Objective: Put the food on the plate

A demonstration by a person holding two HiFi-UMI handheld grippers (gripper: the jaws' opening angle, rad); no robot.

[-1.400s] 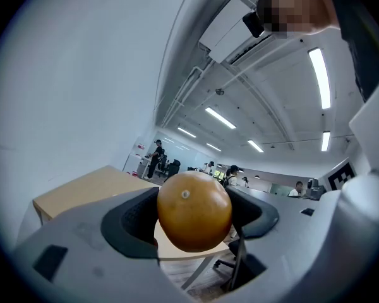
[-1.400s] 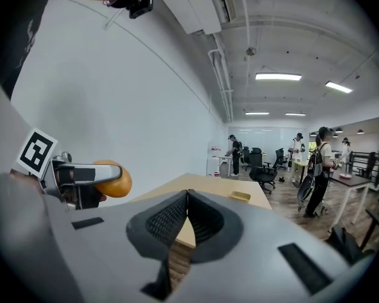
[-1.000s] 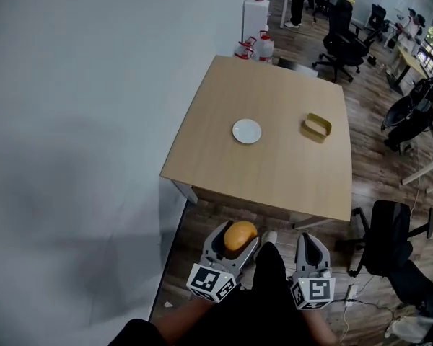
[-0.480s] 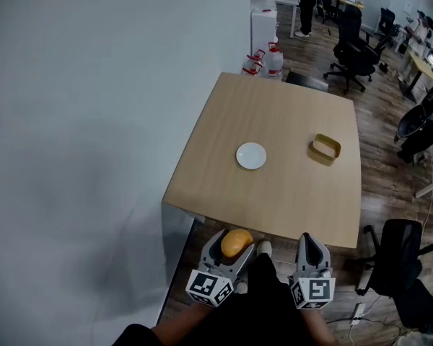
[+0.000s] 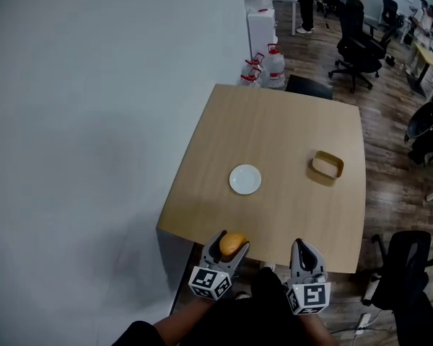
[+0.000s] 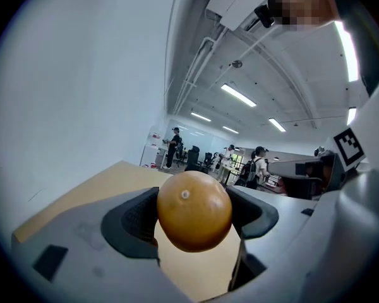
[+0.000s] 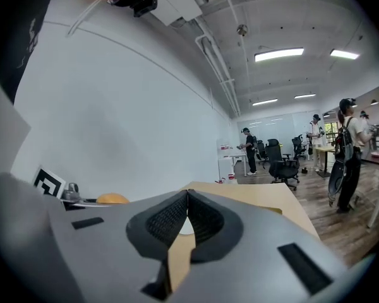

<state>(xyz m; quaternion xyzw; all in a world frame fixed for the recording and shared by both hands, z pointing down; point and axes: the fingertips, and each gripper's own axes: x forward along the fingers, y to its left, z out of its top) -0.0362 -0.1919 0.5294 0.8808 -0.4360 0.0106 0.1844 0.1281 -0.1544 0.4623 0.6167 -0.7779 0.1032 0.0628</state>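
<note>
The left tongs (image 5: 231, 251) are clenched on an orange (image 6: 194, 211), the round fruit pinched at its sides between the two dark pads, with its small stem dot facing the camera. The right tongs (image 7: 187, 216) are clenched shut on nothing, their ribbed pads pressed together. Both sit side by side at the near edge of the wooden tabletop (image 5: 274, 121), the left pair with the orange just over that edge and the right pair a little to its right. On the tabletop, farther in and roughly ahead of the left tongs, lies a small white plate (image 5: 245, 179), bare and well apart from the orange. To the right of the plate, near the right edge, stands a shallow yellow rectangular container (image 5: 326, 165). A plain white wall (image 5: 94, 121) runs along the left. On the wooden floor (image 5: 390, 143) past the far left corner of the tabletop stand water jugs (image 5: 273, 65) with red caps. Black office chairs (image 5: 353, 31) stand farther back on the right, a person (image 5: 305, 2) stands at the far end of the room, and another black chair (image 5: 408, 265) is at the near right.
</note>
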